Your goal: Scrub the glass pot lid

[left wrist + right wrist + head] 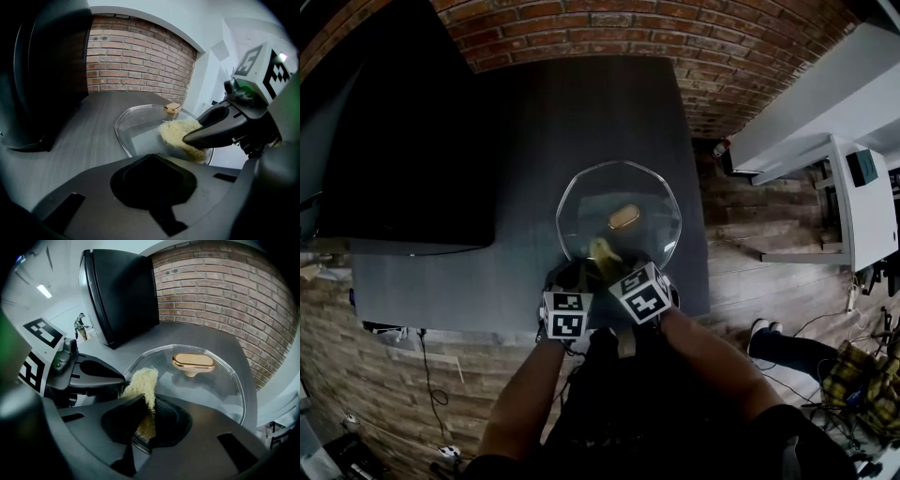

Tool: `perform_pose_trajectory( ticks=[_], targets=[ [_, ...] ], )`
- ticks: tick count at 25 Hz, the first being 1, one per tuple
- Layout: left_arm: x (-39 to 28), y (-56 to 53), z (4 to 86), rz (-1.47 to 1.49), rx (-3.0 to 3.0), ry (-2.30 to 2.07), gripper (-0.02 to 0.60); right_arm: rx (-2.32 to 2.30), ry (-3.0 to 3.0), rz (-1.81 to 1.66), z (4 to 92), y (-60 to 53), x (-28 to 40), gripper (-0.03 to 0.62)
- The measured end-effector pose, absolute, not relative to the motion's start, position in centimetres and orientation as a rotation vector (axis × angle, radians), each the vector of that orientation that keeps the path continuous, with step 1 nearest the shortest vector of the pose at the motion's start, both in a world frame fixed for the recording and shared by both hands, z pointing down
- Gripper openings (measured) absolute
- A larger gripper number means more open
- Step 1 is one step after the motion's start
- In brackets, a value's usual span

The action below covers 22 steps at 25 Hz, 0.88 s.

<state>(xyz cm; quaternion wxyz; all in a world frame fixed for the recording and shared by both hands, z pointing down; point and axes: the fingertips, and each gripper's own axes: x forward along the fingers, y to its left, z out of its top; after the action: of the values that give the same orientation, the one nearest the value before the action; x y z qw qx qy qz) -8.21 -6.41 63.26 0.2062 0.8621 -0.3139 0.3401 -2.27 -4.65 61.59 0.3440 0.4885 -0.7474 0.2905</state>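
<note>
One round, gold-knobbed clear glass pot lid (581,202) is lying on the dark grey bench (534,122). The right gripper's (140,406) fingers are clamping a pale fibrous scrubber (140,383) on it; the left gripper's (150,157) fingers are pinching its near rim.

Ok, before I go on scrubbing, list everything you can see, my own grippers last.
glass pot lid: one, clear, flat on the table's near part.
knob: one, gold, at the lid's centre.
scrubber: one, pale yellow fibres, on the lid's near part.
table: one, dark grey, on a brick floor.
black panel: one, upright on the table's left side.
white unit: one, right of the table.
left gripper: one, black, apparently shut on the lid's near rim.
right gripper: one, black, shut on the scrubber.
forearms: two, reaching to the grippers.
</note>
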Motion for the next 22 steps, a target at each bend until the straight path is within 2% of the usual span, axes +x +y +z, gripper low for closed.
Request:
perform_pose_trajectory(
  ticks=[22],
  targets=[
    [-8.1, -6.5, 63.2, 0.951, 2.349, -0.935, 0.034, 1.549, -1.781, 0.942, 61.9, -3.4, 12.0, 0.051]
  ],
)
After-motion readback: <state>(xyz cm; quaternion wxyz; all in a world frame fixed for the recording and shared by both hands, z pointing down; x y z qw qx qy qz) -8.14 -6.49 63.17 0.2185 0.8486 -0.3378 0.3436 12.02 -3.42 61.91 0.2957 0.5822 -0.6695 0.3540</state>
